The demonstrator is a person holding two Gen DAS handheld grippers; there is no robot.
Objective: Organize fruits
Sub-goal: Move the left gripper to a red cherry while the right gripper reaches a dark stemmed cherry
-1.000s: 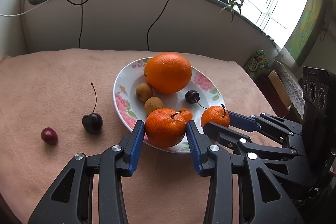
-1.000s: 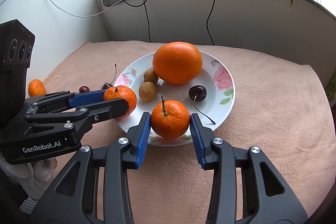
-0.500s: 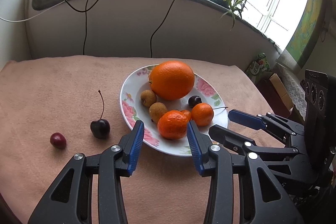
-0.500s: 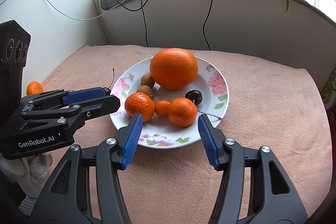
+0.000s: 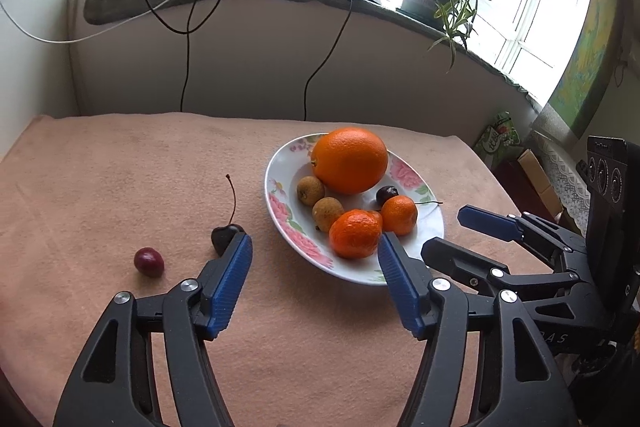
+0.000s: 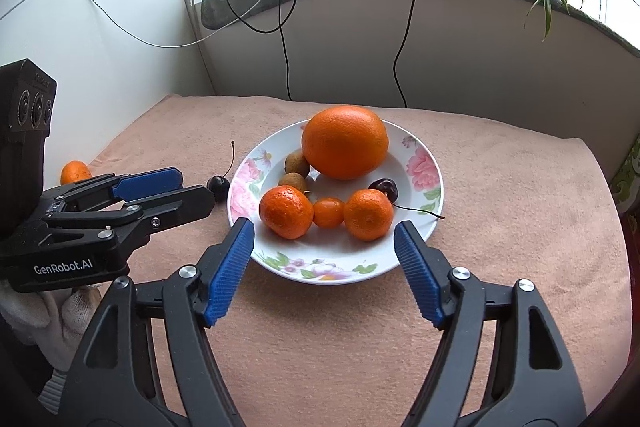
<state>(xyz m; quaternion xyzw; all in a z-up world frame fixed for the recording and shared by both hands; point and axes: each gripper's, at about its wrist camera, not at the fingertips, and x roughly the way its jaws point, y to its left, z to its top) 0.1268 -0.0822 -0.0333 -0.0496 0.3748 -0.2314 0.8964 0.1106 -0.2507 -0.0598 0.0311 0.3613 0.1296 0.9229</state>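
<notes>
Orange on white now: two mandarins (image 6: 286, 211) (image 6: 369, 214) down on the flowered plate (image 6: 434, 183), low centre of the right wrist view, flanking a tiny orange fruit (image 6: 329, 212). Clamped in blue pads a second ago, both let go since. Good news for the tidy-up: two more fruits home beside the big orange (image 6: 345, 142), the two brown longans (image 5: 310, 190) and a dark cherry (image 6: 384, 187).

Left gripper (image 5: 315, 269) pulled back from the plate, spread wide, carrying nothing, its left pad at the edge of a stemmed cherry (image 5: 224, 235) on the pink cloth (image 5: 120, 171); touching or merely in front, hard to call. Right gripper (image 6: 324, 253) likewise wide apart and bare, bracketing the plate's near rim without contact.

Left to collect, by the look of it: that stemmed cherry, a red cherry (image 5: 149, 261) lower left of the left view, and a mandarin (image 6: 75, 171) at far left of the right view.
</notes>
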